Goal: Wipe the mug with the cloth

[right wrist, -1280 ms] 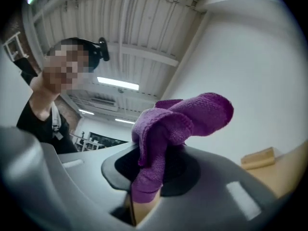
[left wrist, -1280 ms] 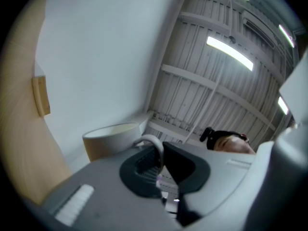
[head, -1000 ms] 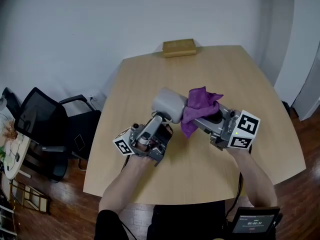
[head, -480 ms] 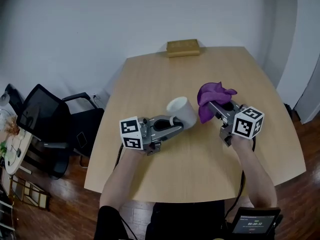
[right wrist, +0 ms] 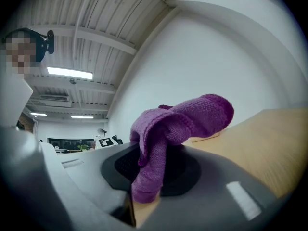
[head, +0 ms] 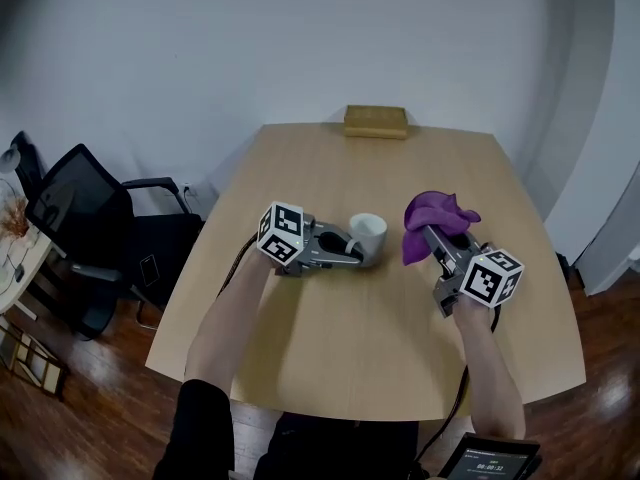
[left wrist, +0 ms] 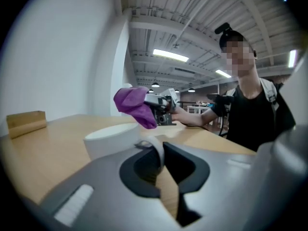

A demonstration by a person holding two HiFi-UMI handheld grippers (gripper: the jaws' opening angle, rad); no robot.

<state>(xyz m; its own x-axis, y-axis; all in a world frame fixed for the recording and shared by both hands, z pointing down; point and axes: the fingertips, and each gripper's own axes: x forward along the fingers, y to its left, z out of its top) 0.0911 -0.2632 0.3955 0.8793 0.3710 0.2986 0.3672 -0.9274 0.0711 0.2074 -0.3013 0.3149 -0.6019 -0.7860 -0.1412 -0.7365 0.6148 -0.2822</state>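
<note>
On the table (head: 400, 358), mid-way: has the mug (head: 368, 234) upright, pinches its handle in the left gripper (head: 350, 255) (jaws just easing a touch). Clamps the cloth (head: 436, 215) in the right gripper (head: 438, 240), near. Best to steady that handle firmly, then sweep cloth round the wall.

White wall (head: 200, 48), dark wood floor (head: 90, 408), black chair (head: 80, 218) beside wooden table (head: 380, 368).

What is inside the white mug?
Nothing shows in the mug: the head view sees only its pale inner wall. The bottom is hidden behind the near rim.
</note>
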